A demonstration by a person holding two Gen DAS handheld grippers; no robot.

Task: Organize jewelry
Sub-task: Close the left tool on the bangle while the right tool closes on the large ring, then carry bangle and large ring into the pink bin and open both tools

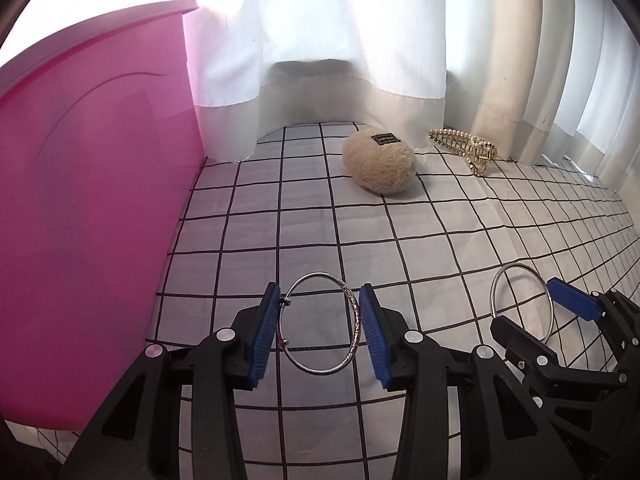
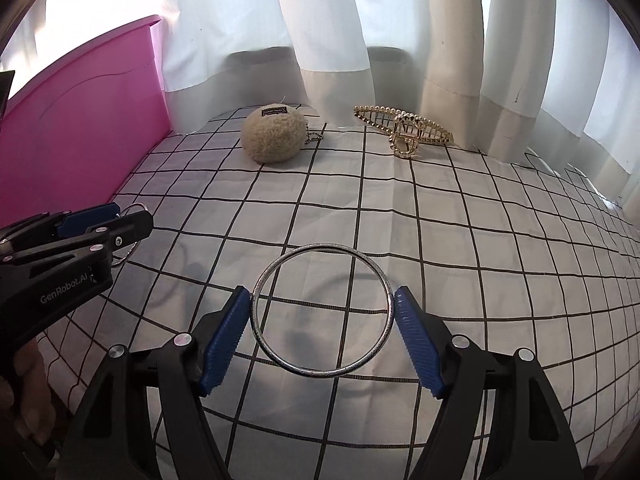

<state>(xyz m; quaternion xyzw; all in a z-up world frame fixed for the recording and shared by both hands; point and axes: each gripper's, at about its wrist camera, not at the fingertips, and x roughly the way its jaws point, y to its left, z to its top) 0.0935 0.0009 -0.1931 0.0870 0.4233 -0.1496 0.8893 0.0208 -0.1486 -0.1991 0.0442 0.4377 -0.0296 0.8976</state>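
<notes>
Between each tool's pads sits a bangle: left tool [image 1: 320,332] pinches one [image 1: 318,324], right tool [image 2: 322,336] pinches another [image 2: 322,310], both just above the checked worktop [image 2: 480,240]. Hair claw [image 2: 404,132] and fuzzy pouch [image 2: 276,136] wait untouched by the curtain, so sorting's barely started, I'd say.

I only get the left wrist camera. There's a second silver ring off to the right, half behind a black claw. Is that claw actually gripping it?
Observer: Yes. The right wrist view shows the right gripper with both blue pads pressed against opposite sides of the plain bangle.
Visitor: Is anything attached to that fluffy ball?
Observer: A small metal chain trails from the right side of the fluffy ball. The ball hides it from your camera.
Visitor: Any writing on my own claw?
Observer: The left gripper, shut on the beaded bangle, has GenRobot.AI printed on its side.
</notes>
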